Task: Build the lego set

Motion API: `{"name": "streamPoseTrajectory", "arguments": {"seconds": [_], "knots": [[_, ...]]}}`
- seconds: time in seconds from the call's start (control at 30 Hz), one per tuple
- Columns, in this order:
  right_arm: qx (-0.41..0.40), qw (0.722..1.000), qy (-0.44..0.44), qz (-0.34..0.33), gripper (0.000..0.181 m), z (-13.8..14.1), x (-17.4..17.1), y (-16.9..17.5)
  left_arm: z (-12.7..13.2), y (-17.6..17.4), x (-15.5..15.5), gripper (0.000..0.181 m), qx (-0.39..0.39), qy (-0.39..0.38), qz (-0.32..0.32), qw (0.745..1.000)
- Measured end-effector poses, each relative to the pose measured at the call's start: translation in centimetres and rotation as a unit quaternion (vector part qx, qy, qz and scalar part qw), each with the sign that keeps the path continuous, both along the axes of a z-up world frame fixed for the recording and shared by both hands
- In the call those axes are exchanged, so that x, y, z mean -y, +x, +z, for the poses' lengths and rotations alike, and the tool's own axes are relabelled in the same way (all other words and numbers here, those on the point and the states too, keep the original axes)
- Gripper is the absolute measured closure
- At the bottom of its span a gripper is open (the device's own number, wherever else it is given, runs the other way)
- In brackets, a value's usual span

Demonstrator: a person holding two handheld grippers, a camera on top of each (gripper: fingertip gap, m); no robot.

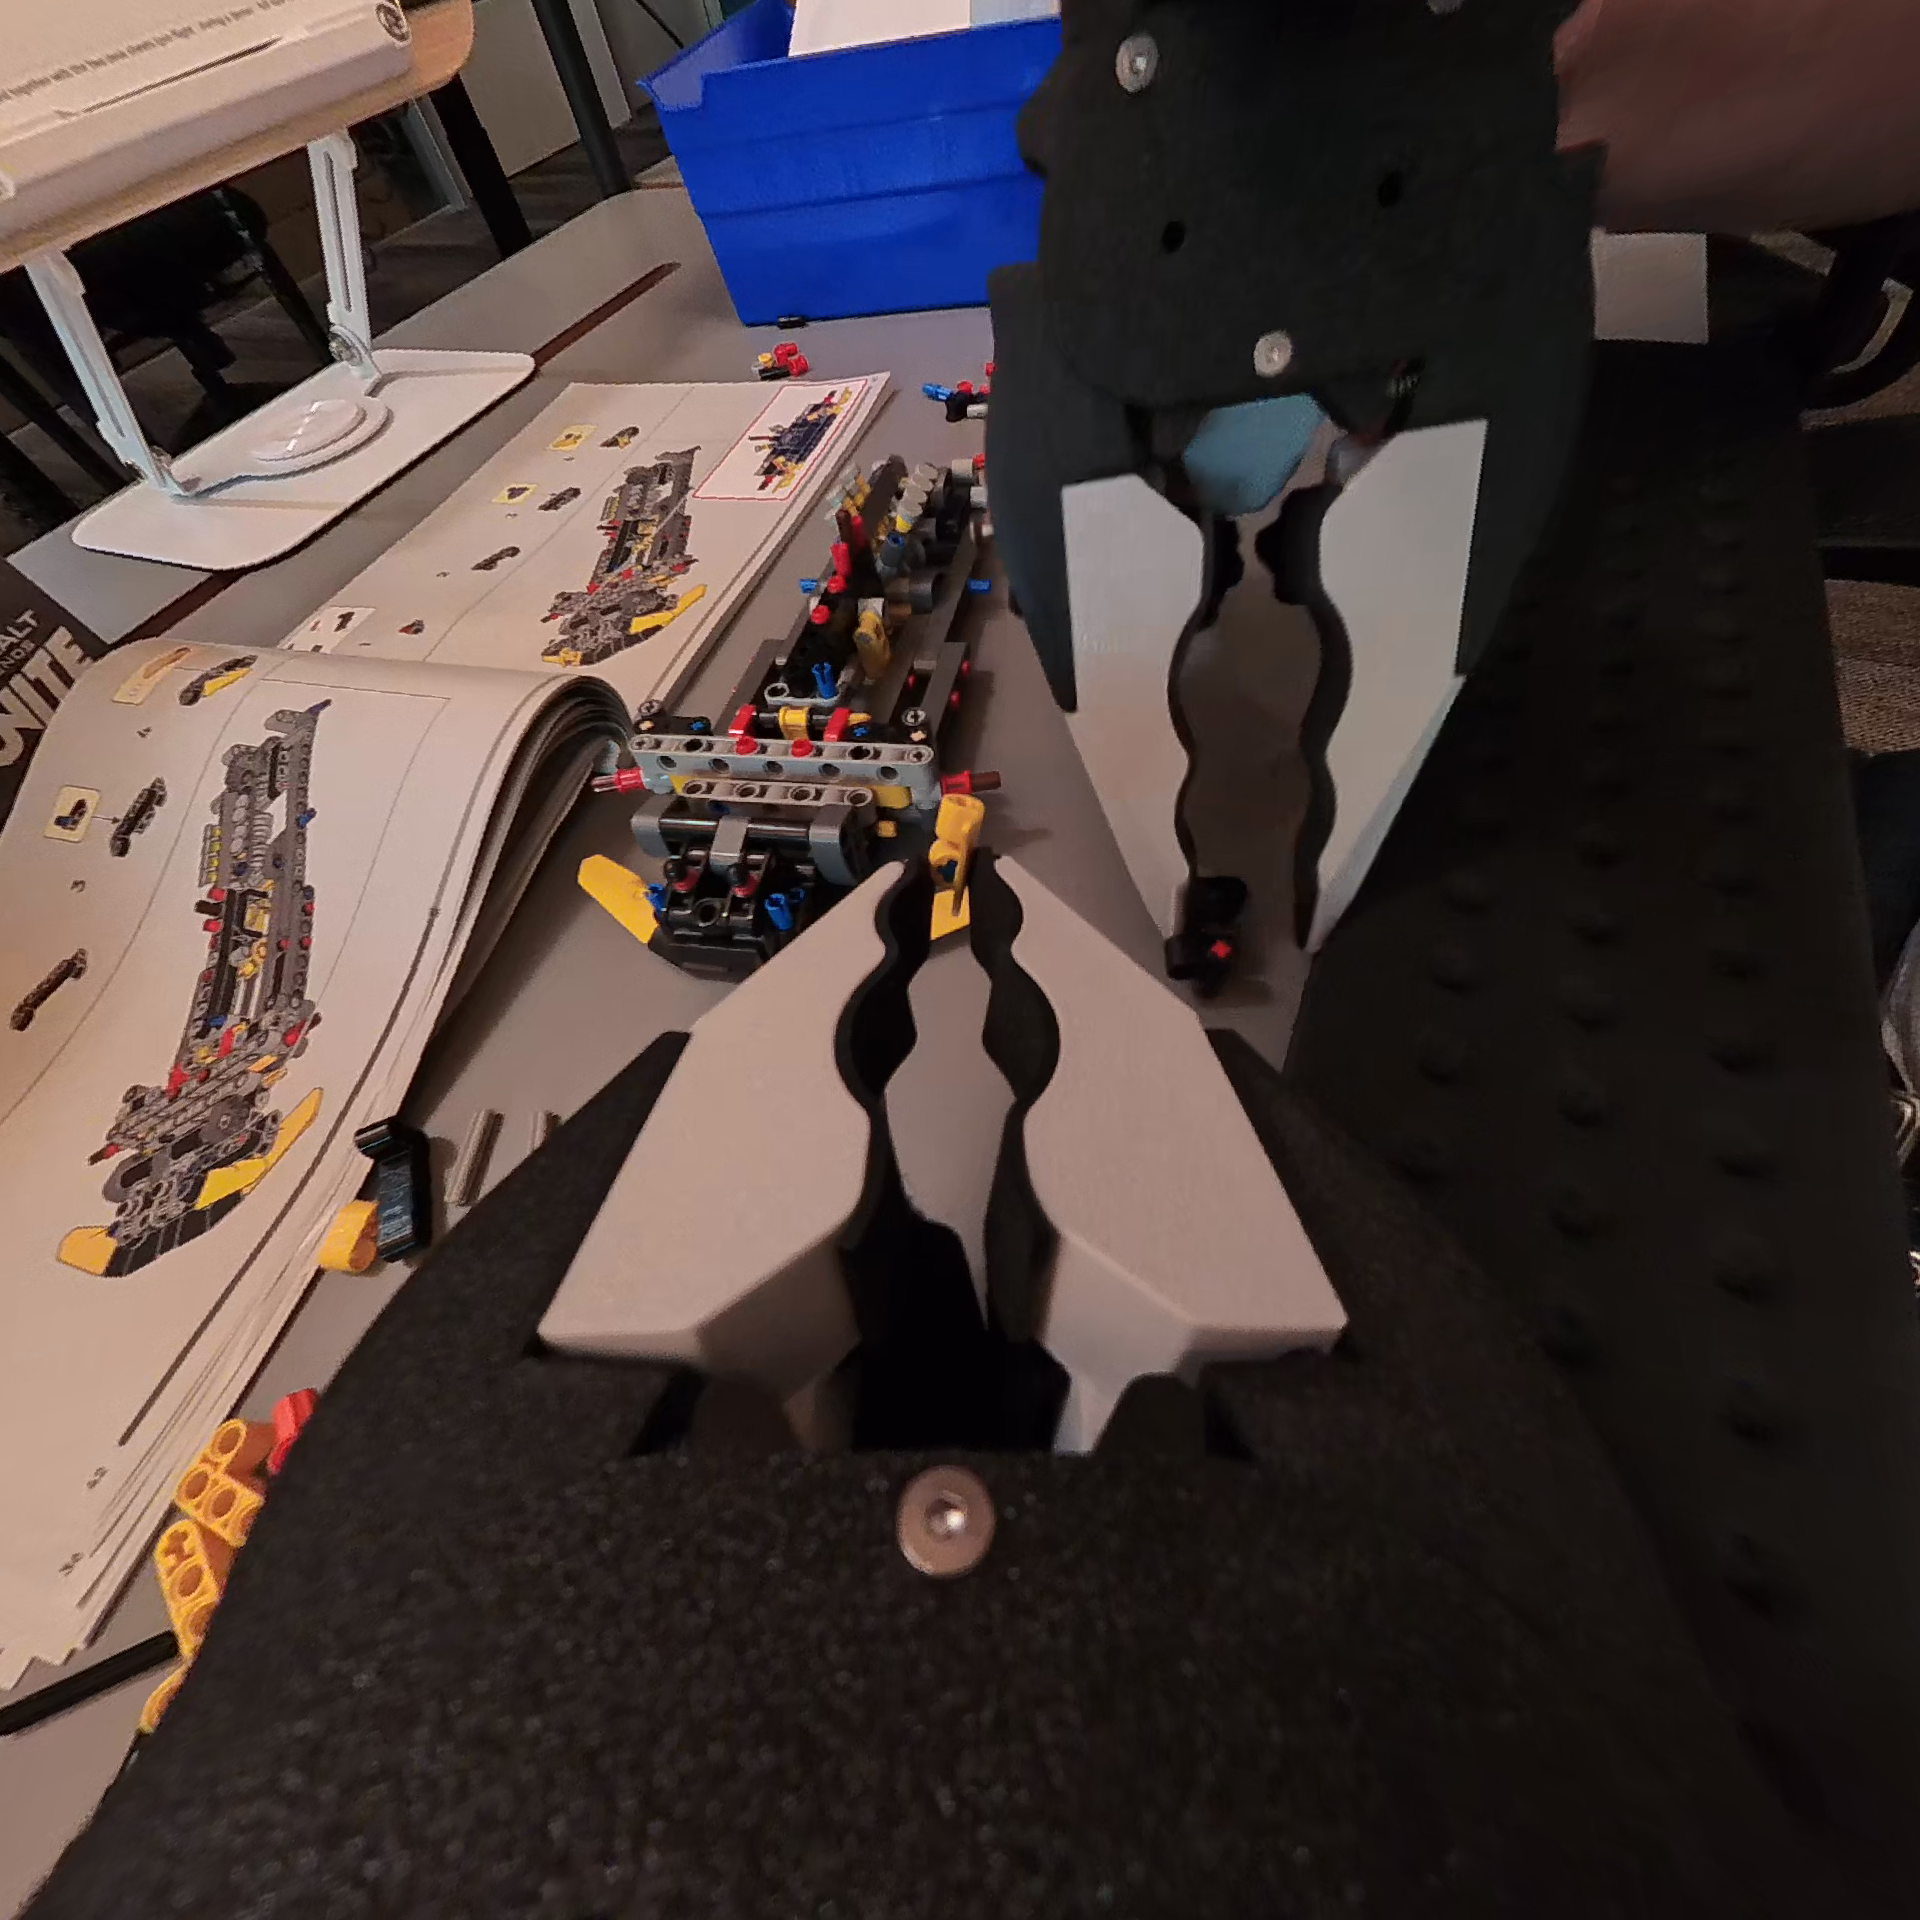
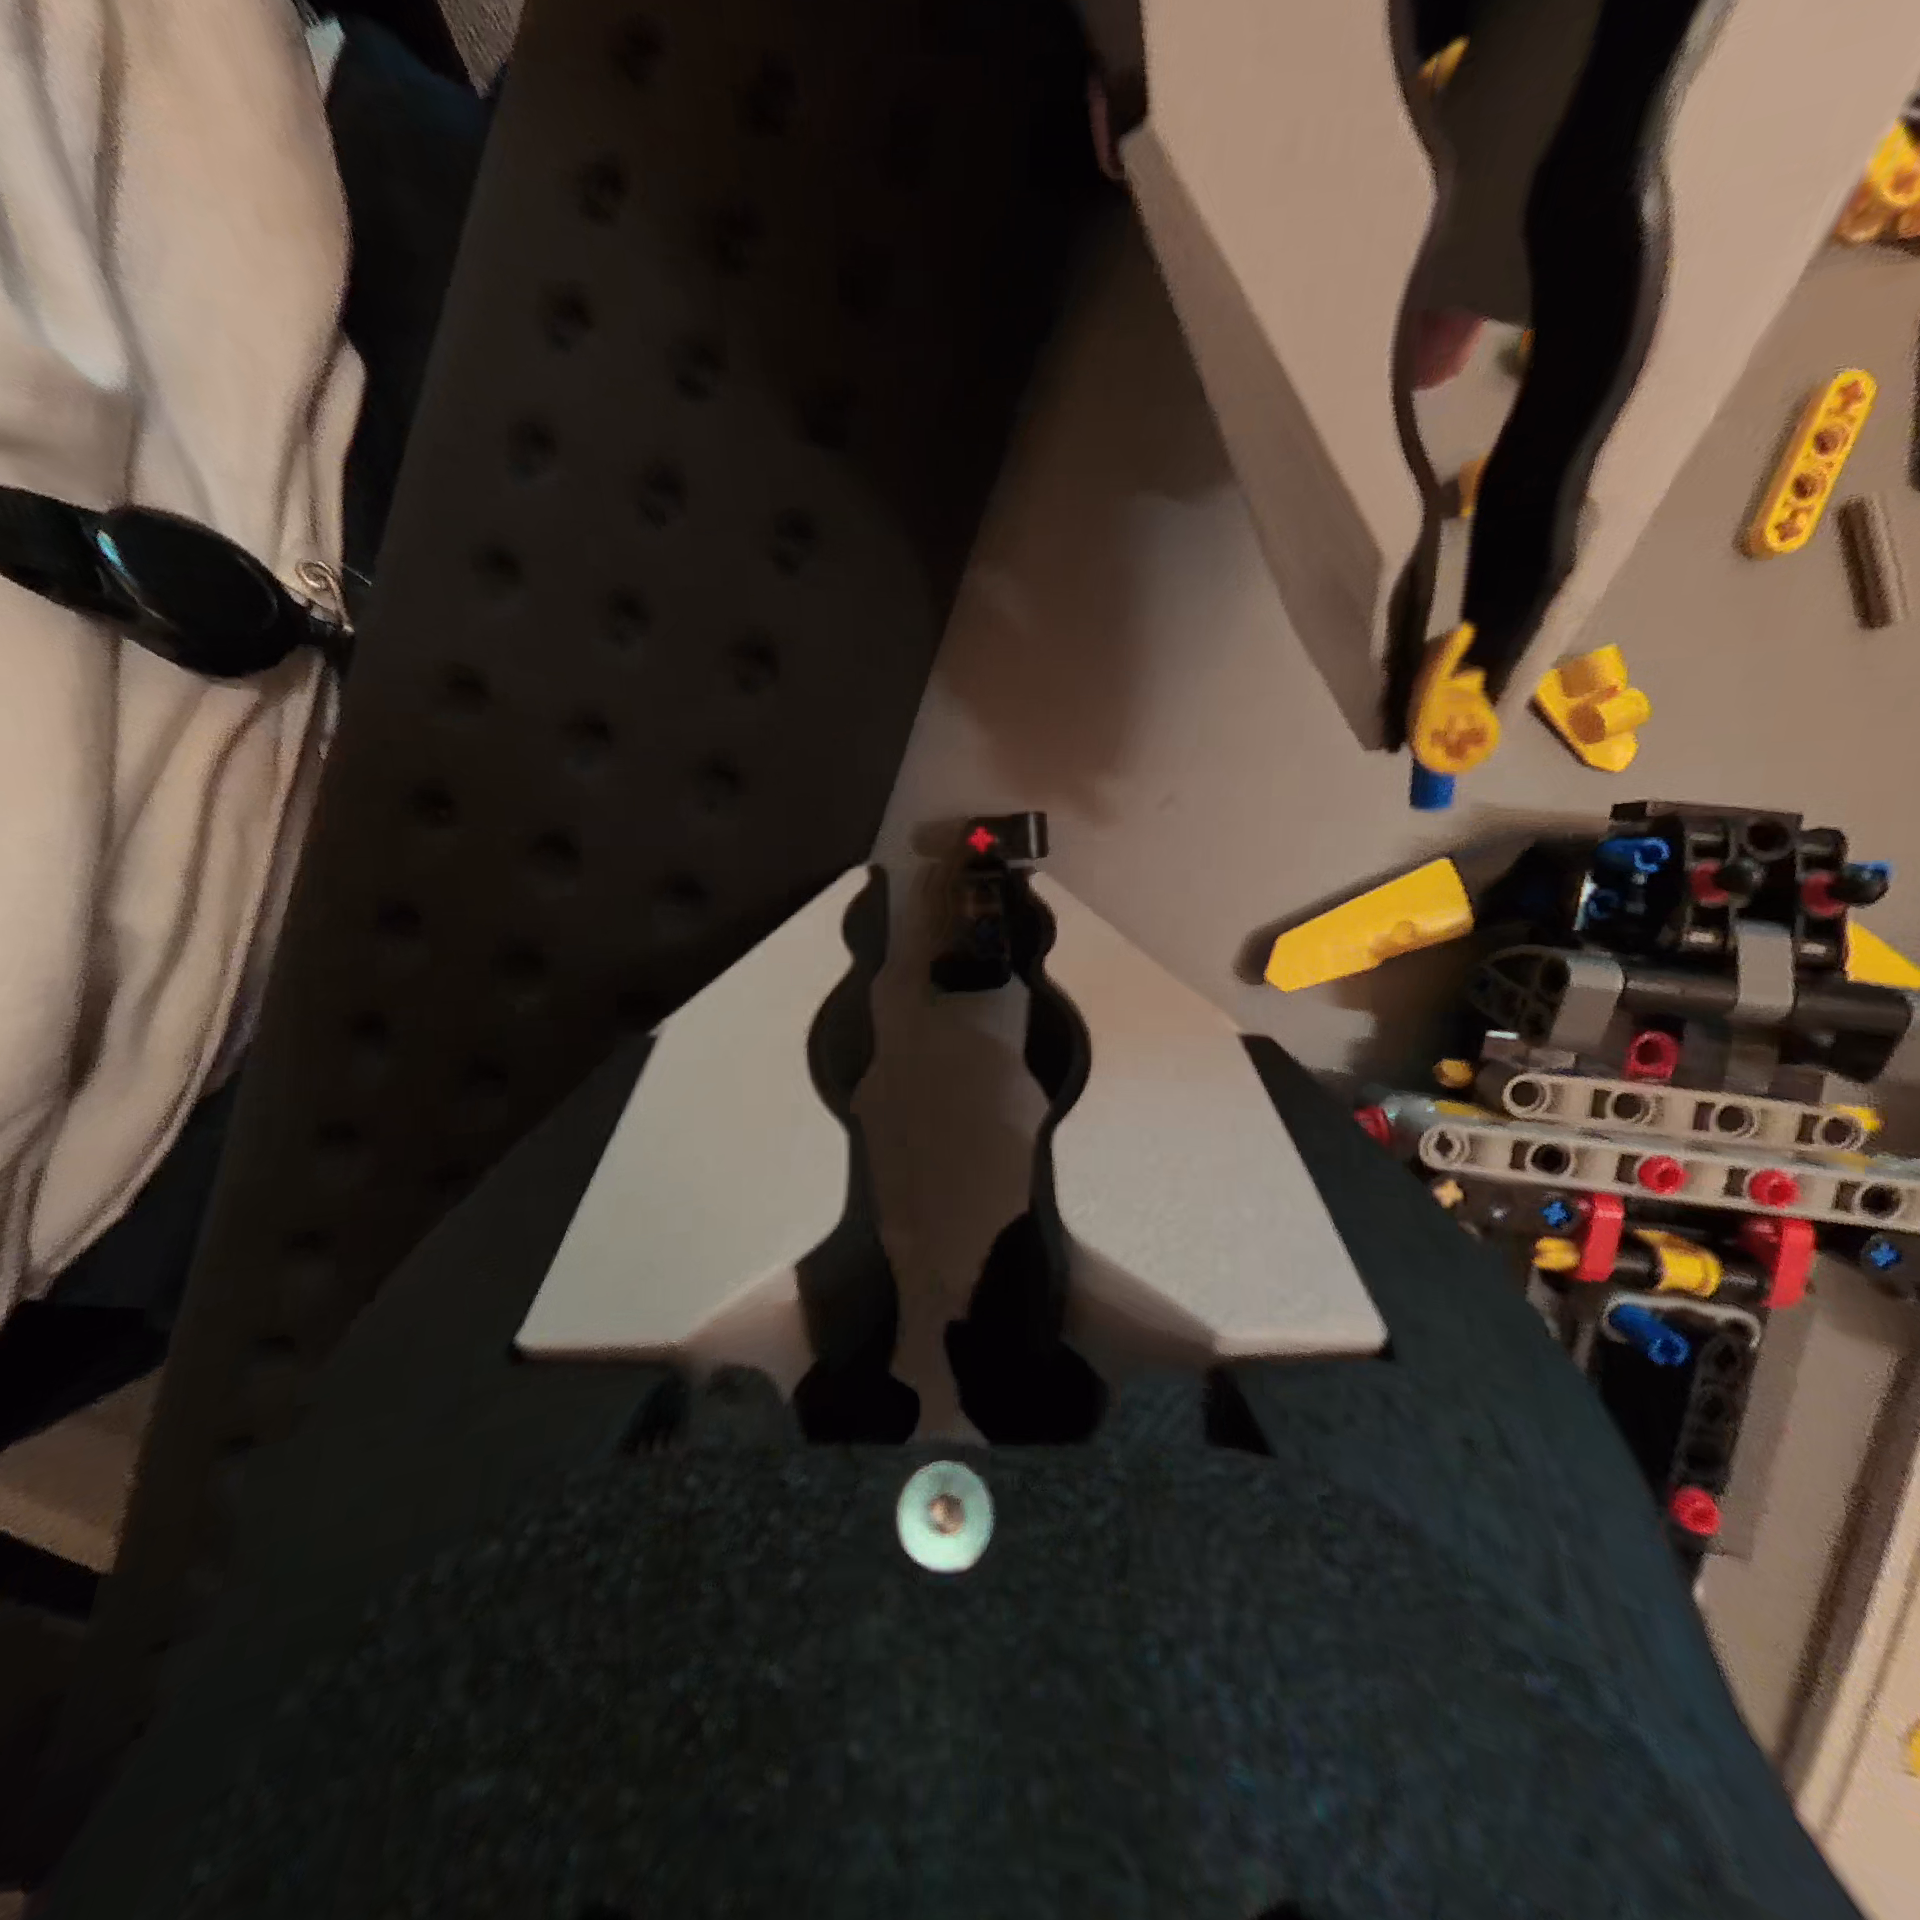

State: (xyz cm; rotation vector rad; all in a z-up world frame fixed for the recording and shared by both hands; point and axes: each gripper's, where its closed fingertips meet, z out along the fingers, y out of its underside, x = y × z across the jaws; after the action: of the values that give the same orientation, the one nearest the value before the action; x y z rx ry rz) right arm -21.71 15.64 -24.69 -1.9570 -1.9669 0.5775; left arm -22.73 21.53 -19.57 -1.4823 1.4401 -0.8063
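The half-built lego model (image 1: 790, 769), black and grey with red, blue and yellow pins, lies on the grey table (image 1: 582, 997); it also shows in the right wrist view (image 2: 1704, 1101). My left gripper (image 1: 948, 878) is shut on a small yellow connector (image 1: 958, 831) just at the model's near right corner. From the right wrist view, this gripper (image 2: 1455, 707) holds the connector (image 2: 1452, 717) with a blue pin under it. My right gripper (image 2: 961, 883) is shut on a small black piece with a red axle (image 2: 987, 904), right of the model. It points down at the table in the left wrist view (image 1: 1247, 914).
An open instruction booklet (image 1: 312, 831) lies left of the model. A blue bin (image 1: 852, 177) and a white stand (image 1: 301, 447) are behind. Loose yellow pieces lie near the booklet (image 1: 208, 1496) and past the model (image 2: 1813, 468). A person's light clothing (image 2: 156, 831) is close by. Some 8 cm of space lies between my two pairs of fingers.
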Motion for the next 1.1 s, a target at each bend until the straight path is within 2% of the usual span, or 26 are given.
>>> {"name": "streamPoseTrajectory", "arguments": {"seconds": [0.1,0.2,0.37,0.47,0.53,0.6,0.7,0.77,0.87,1.0,1.1], "knots": [[-0.026,0.999,-0.021,-0.029,0.159,0.8,0.0,0.5,0.1,0.0,0.0,0.176,0.002,-0.003,0.001,1.0],[-0.027,0.998,-0.014,-0.059,0.16,0.5,-0.5,1.4,0.0,0.0,0.0,0.176,0.0,-0.003,0.0,1.0],[-0.038,0.996,-0.02,-0.083,0.164,0.2,-0.7,0.9,-0.1,0.0,0.0,0.176,-0.001,-0.003,0.0,1.0],[-0.035,0.996,-0.009,-0.085,0.174,-0.2,-1.0,0.8,0.0,0.0,-0.1,0.176,0.002,-0.006,0.0,1.0],[-0.072,0.989,-0.038,-0.12,0.174,0.6,-1.7,0.6,0.2,-0.1,-0.1,0.176,0.008,-0.008,0.002,1.0],[-0.151,0.963,-0.111,-0.193,0.175,2.3,-3.0,0.0,0.7,-0.2,-0.3,0.176,0.02,-0.012,0.006,1.0],[-0.268,0.901,-0.19,-0.283,0.175,4.4,-4.9,-0.7,2.3,-0.5,-0.4,0.176,0.064,-0.023,0.011,0.998],[-0.313,0.869,-0.212,-0.321,0.175,5.1,-5.6,-0.9,3.5,-0.8,-0.9,0.177,0.097,-0.028,0.028,0.994],[-0.352,0.833,-0.212,-0.37,0.176,5.7,-6.5,-1.0,3.8,-0.9,-0.9,0.177,0.094,0.009,0.045,0.995],[-0.372,0.818,-0.171,-0.403,0.176,6.1,-7.0,-1.0,2.4,-0.4,-1.2,0.177,0.035,0.072,0.079,0.994],[-0.372,0.819,-0.103,-0.424,0.175,6.6,-7.6,-0.6,2.0,0.2,-1.1,0.177,0.023,0.066,0.085,0.994]]}}
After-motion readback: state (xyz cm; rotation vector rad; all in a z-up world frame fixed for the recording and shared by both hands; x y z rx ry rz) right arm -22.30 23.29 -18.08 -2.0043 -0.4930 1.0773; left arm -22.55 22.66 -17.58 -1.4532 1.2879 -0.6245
